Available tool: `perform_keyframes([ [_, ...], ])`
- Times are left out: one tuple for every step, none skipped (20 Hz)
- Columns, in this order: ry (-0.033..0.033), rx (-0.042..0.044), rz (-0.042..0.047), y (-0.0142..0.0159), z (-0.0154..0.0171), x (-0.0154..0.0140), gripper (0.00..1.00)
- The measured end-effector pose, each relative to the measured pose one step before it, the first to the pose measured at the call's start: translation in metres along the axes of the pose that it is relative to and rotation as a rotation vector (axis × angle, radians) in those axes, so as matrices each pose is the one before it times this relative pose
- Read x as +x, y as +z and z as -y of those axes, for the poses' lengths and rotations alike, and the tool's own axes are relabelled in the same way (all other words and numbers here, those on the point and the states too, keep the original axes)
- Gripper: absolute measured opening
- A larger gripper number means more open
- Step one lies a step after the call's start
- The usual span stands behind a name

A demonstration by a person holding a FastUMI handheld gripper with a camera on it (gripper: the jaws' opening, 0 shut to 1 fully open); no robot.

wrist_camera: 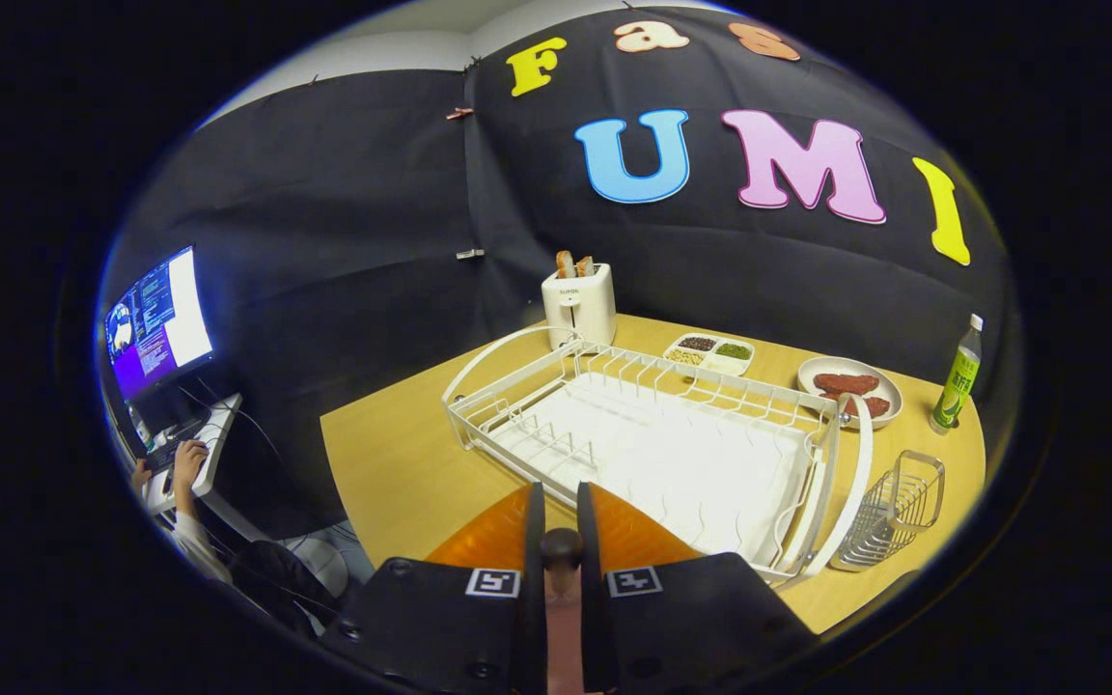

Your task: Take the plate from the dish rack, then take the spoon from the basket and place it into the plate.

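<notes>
Both fingers of my tongs [561, 516] pinch the spoon [562, 579] by its handle, above the orange plate [493, 536] on the desk [392, 463]. Just beyond stands the rack [653, 439], the wire basket [894, 507] at its right. Farther off are a toaster [578, 301], a bottle [959, 376] and a dish of food [850, 388].

Gripper-mounted fisheye, high above table [392, 463], facing forward over dish rack [653, 434] toward wall
</notes>
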State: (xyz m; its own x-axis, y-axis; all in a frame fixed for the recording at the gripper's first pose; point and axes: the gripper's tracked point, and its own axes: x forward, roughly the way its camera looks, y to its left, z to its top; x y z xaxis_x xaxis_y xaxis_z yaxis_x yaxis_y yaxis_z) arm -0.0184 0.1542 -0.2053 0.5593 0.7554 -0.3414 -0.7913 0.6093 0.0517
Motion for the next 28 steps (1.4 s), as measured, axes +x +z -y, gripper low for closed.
perform_keyframes([
  [-0.00434,0.00704,-0.01852,-0.00633,0.00341,-0.00148,0.20],
  [-0.00236,0.01143,-0.01622,-0.00530,0.00385,-0.00322,0.22],
  [0.00413,0.01701,-0.01349,-0.00408,0.00201,-0.00079,0.31],
  [-0.00151,0.01597,-0.00723,-0.00224,0.00272,-0.00214,0.39],
  [0.00125,0.01207,-0.00417,-0.00136,0.00201,-0.00165,0.52],
  [0.00100,0.00580,-0.00115,0.00171,0.00193,-0.00174,0.59],
  [0.00459,0.00755,0.00639,0.00350,-0.00004,-0.00234,0.68],
  [-0.00076,0.00806,0.00752,0.00536,0.00135,-0.00193,0.75],
  [0.00531,0.00704,0.01473,0.00758,0.00099,-0.00461,0.91],
  [0.00179,0.00130,0.01181,0.00712,0.00139,-0.00192,0.93],
  [-0.00125,-0.00241,0.00980,0.00815,0.00187,-0.00595,0.94],
  [-0.00224,-0.00633,0.01221,0.00864,0.00147,-0.00452,0.96],
  [-0.00670,-0.01087,0.01672,0.00995,0.00260,-0.00656,0.99],
  [-0.00866,-0.01433,0.02116,0.01133,0.00294,-0.00601,0.99],
  [-0.01189,-0.01420,0.02200,0.01142,0.00307,-0.00890,0.99],
  [-0.01541,-0.00969,0.02474,0.01317,0.00455,-0.00843,0.99],
  [-0.01875,-0.00279,0.02639,0.01367,0.00553,-0.00970,0.99],
  [-0.02185,0.00226,0.02452,0.01386,0.00548,-0.00971,0.99],
  [-0.02919,0.00079,0.02471,0.01436,0.00696,-0.00987,0.98],
  [-0.03799,-0.00394,0.02807,0.01469,0.01021,-0.00946,0.99],
  [-0.03687,-0.00272,0.03385,0.01632,0.01004,-0.00927,0.98],
  [-0.04471,-0.00044,0.03166,0.01590,0.01095,-0.00979,0.98],
  [-0.04223,0.00173,0.02985,0.01499,0.01080,-0.01006,0.98],
  [-0.04063,0.00222,0.03075,0.01561,0.01044,-0.00778,0.98],
  [-0.04911,0.00309,0.02659,0.01399,0.01232,-0.00853,0.98],
  [-0.04714,0.00336,0.02300,0.01273,0.01222,-0.00710,0.98],
  [-0.04443,0.00157,0.02256,0.01102,0.00953,-0.00778,0.98],
  [-0.05073,-0.00114,0.01893,0.01001,0.01191,-0.00728,0.98],
])
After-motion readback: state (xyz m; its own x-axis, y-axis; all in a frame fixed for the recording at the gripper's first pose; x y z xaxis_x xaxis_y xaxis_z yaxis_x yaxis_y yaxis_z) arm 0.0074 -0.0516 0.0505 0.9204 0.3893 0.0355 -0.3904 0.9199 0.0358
